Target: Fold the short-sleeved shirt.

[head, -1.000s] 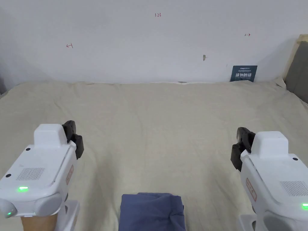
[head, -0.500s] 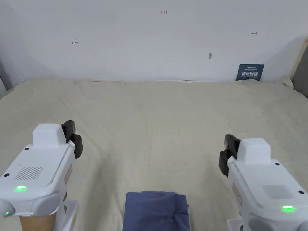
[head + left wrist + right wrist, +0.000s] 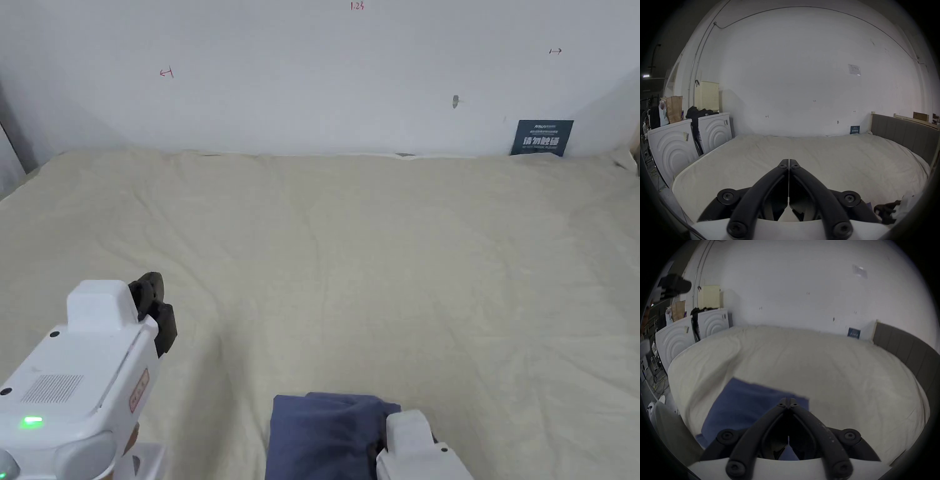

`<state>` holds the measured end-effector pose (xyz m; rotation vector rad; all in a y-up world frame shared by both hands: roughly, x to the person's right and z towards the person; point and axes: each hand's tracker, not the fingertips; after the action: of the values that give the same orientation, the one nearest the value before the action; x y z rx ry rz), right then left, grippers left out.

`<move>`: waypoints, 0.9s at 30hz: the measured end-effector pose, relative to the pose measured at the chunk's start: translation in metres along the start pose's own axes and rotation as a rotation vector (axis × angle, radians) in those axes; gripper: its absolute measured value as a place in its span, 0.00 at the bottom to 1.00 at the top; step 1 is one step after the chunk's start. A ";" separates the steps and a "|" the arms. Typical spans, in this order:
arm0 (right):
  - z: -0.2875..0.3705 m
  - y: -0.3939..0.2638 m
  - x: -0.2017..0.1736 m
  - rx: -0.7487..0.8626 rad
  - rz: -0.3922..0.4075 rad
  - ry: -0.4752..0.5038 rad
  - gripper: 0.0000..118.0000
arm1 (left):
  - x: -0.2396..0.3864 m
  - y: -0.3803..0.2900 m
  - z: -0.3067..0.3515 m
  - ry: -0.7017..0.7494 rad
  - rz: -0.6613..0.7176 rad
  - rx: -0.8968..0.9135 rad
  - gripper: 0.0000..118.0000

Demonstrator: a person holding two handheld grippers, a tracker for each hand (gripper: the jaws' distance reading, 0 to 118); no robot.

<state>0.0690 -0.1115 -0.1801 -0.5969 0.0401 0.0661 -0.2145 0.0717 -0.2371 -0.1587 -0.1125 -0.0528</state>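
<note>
Both claws are showing their black jaws pressed together at the tips with nothing between them: the left gripper (image 3: 788, 164) is clenched empty in its own view, and the right gripper (image 3: 788, 400) is clenched empty in its own view too. That right gripper's tips are hovering over the far right corner of the folded dark blue short-sleeved shirt (image 3: 743, 404); whether they are touching the cloth cannot be told, since the picture is blurred there.

In the head view, the shirt (image 3: 322, 434) is lying as a compact rectangle at the near edge of the cream-sheeted bed (image 3: 387, 262), about midway along that edge. The white housing of the right gripper is sitting just beside the shirt's right edge, at the bottom of the head view. The left gripper (image 3: 153, 306) is hanging above the sheet well to the left of the shirt, apart from it.

Behind the bed's far edge, a plain white wall (image 3: 312, 87) is rising. A small dark blue sign (image 3: 542, 137) is standing against it near the far right corner. A grey padded headboard (image 3: 903, 138) is running along the right edge, and two white ribbed cabinets (image 3: 688, 142) are standing beyond the left edge.
</note>
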 end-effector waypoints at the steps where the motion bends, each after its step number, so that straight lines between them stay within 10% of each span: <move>1: -0.004 -0.008 -0.003 -0.014 -0.002 0.010 0.01 | -0.001 -0.003 -0.001 0.002 -0.004 -0.010 0.00; 8: -0.029 -0.046 -0.007 -0.060 0.007 -0.013 0.01 | -0.003 -0.023 -0.008 -0.022 0.020 -0.091 0.04; 14: -0.031 -0.047 0.002 -0.052 -0.020 0.024 0.01 | -0.003 -0.063 -0.032 -0.165 0.280 -0.394 0.66; 19: -0.031 -0.046 0.005 -0.054 -0.010 0.039 0.01 | 0.010 -0.110 -0.059 -0.302 0.431 -0.701 0.97; 27: -0.031 -0.044 0.010 -0.067 -0.049 0.067 0.01 | 0.037 -0.161 -0.089 -0.393 0.413 -0.913 0.97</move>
<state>0.0820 -0.1649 -0.1820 -0.6668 0.0890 -0.0002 -0.1785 -0.1030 -0.2952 -1.1017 -0.4427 0.3491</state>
